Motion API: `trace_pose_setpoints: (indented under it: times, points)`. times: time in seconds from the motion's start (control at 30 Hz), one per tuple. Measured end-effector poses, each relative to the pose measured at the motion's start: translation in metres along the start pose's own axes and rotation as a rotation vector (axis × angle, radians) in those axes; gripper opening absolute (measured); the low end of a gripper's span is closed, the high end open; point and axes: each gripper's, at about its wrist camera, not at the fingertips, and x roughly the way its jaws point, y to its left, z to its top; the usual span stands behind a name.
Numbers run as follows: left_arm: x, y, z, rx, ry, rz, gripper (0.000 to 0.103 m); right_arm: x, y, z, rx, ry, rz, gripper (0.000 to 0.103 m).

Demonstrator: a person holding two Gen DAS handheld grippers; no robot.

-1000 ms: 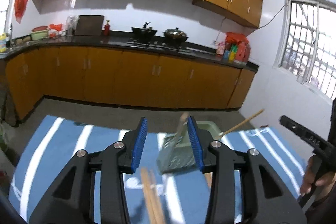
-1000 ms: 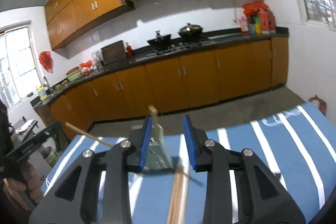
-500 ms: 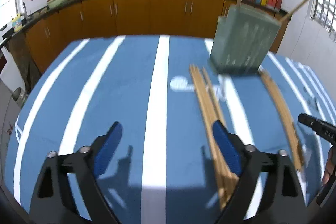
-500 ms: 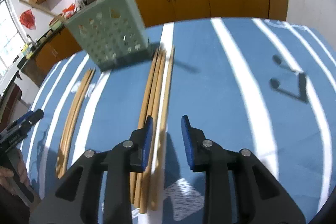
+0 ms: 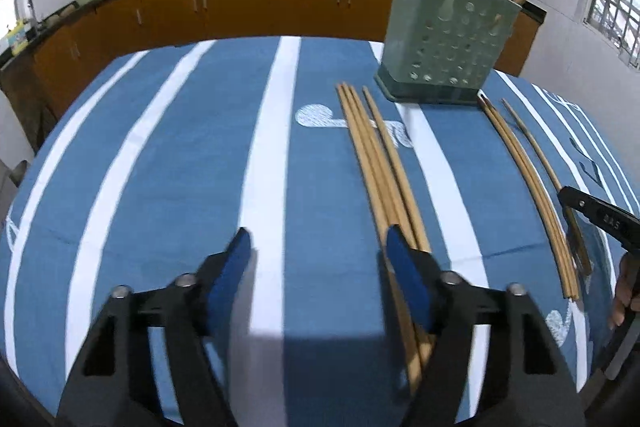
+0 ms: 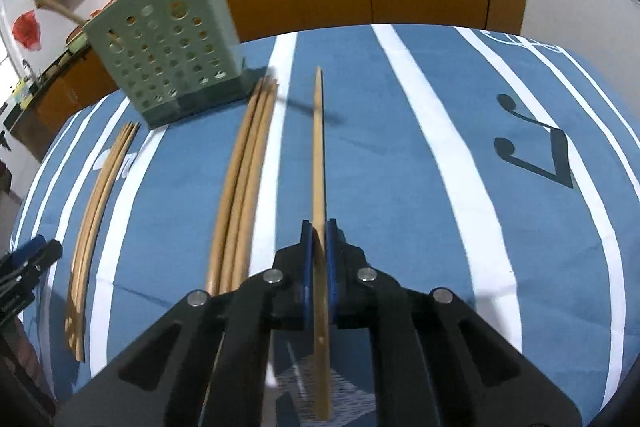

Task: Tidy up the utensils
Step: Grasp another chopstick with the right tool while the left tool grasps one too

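Our right gripper point(image 6: 316, 259) has its fingers closed on one chopstick point(image 6: 318, 147), which points toward the green holder point(image 6: 168, 47) at the far side of the table point(image 6: 400, 187). We should lift it slowly and keep it straight, so it does not turn between the pads. Our left gripper point(image 5: 318, 255) has just been closing but its fingers are apart with only cloth between them; the group of chopsticks point(image 5: 376, 167) lies at its right finger. We should move it sideways first.
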Motion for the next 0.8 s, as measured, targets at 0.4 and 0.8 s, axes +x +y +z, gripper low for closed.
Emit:
trace_pose_setpoints:
  times: [0.4,0.8]
  points:
    - [0.009,-0.025,-0.007,0.072,0.042,-0.004,0.029,0.000,0.002,-0.002,-0.022,-0.006,-0.014,0.008]
    - [0.026,-0.010,0.014,0.040,0.031,0.080,0.008,0.001,0.003,-0.002,-0.048,-0.022,-0.036,0.008]
